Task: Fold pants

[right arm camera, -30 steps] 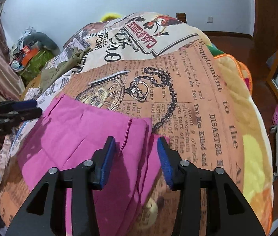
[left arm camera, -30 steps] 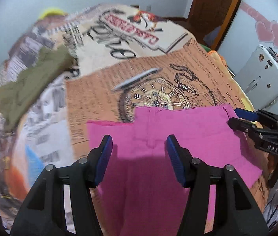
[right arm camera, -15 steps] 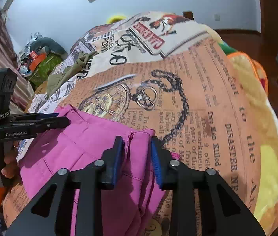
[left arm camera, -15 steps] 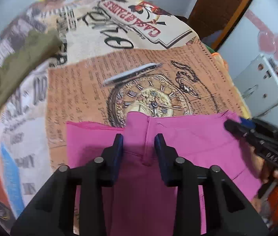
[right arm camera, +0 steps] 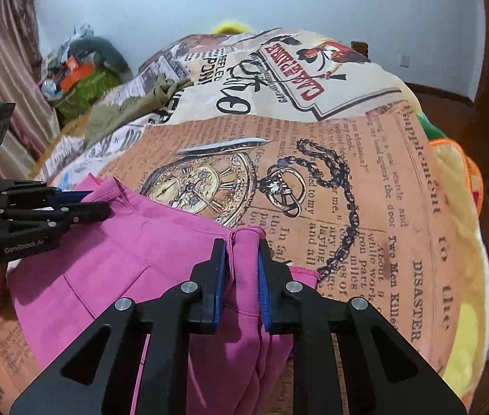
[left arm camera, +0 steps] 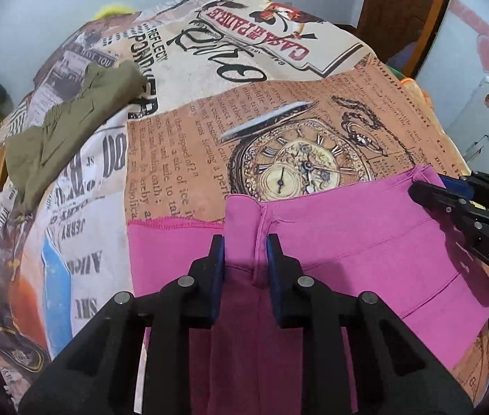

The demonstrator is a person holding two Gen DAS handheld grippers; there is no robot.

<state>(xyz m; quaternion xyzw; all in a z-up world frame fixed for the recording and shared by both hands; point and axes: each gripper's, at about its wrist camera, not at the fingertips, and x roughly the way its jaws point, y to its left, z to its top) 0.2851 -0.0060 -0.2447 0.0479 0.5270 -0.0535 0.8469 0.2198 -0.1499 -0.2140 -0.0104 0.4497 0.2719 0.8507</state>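
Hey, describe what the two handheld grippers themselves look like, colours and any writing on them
Both the left gripper and right gripper are matte black angular linkages with silver round pivot pins and blue finger pads. Seen side-on, one body reads "GenRobot.AI" in white, the other "DAS". No cables show clearly.

Bedroom, printed bedspread, door

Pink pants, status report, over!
Both tools, left and right, shut on pink pants. Pants bunched on bedspread. Nothing in the way.
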